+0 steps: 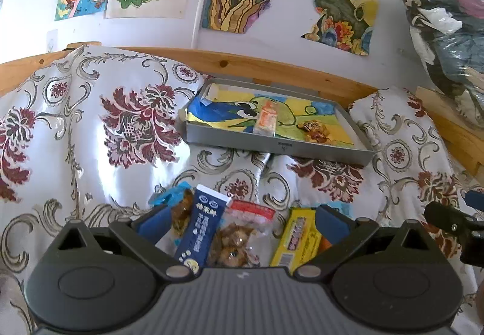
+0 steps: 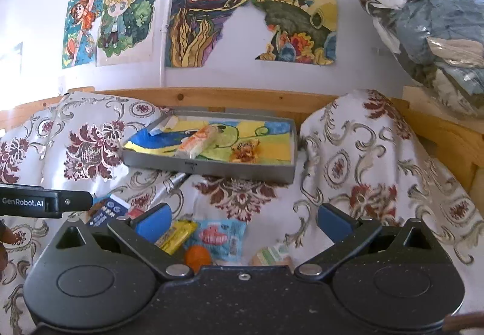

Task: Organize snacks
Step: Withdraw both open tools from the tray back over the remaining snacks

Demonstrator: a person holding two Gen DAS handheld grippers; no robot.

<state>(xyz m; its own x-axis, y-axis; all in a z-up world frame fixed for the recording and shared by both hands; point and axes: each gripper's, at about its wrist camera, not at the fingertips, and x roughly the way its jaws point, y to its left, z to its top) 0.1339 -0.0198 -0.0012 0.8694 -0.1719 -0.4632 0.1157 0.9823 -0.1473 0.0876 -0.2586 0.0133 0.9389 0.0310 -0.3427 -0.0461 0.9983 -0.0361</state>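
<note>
A: Grippers? Left (image 1: 242, 223), right (image 2: 243, 221)?
B: Both wide apart, holding nothing.
A: Snacks?
B: Two in tray (image 1: 279, 148); blue pack (image 1: 199, 232), yellow bar (image 1: 298, 236) loose on cloth (image 1: 90, 129).

White lettering "GenRobot.AI" on the side of the black handheld gripper body (image 2: 45, 202) at the left edge of the right wrist view; print on the dark blue snack packet (image 1: 201, 232) and yellow snack wrapper (image 1: 298, 236) too small to read.
</note>
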